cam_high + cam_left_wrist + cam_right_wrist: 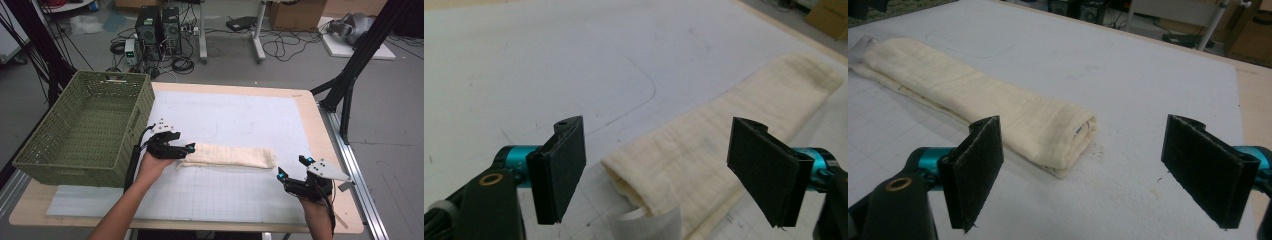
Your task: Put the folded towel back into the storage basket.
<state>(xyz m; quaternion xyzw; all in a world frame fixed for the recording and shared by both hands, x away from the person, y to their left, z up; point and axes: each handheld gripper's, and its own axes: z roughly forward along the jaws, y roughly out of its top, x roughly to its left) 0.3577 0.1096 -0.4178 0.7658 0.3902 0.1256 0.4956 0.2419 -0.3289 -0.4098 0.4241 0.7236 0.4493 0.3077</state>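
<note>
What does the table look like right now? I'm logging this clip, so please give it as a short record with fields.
Surface: white gridded mat on a light wooden table
Cloth: cream folded cloth roll, lying flat, long side across the mat
Basket: green woven plastic basket, left edge of the table, nothing visible inside
Left tool: jaws open, at the cloth's left end, pads not pressing it
Right tool: jaws open, apart from the cloth's right end

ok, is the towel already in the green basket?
No, in the high view the folded towel lies on the white mat, to the right of the green basket.
</note>
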